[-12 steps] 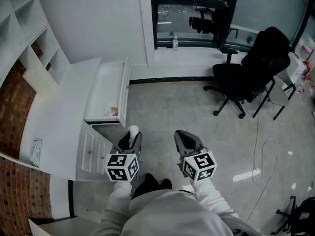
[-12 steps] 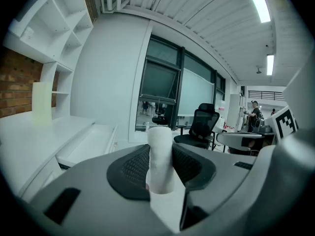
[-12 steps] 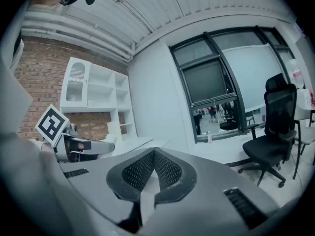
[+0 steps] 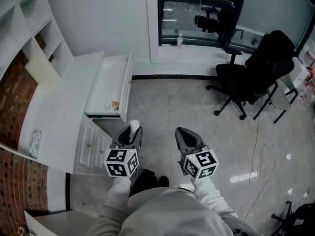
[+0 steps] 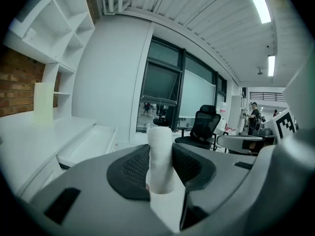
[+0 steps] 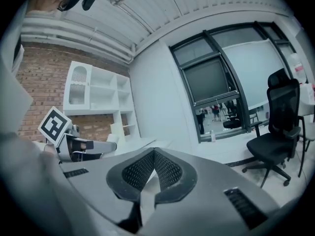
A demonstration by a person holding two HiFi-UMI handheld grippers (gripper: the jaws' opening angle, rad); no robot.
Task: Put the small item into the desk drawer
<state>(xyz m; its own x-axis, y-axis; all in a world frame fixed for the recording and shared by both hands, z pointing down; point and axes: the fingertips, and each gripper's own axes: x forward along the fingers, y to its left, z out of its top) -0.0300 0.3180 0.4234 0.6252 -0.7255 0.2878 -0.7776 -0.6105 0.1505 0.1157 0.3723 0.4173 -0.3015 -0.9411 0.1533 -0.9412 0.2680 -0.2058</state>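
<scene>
The open white desk drawer point(image 4: 106, 90) lies ahead and left of the left gripper point(image 4: 131, 131), whose fingers squeeze a small white roll point(image 5: 160, 156) standing up between them, while the right gripper point(image 4: 183, 134) keeps its fingers pressed together.

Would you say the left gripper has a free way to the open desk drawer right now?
Probably yes: the drawer stands open just ahead-left of the left gripper, which grips the white roll, with nothing visible between them.
</scene>
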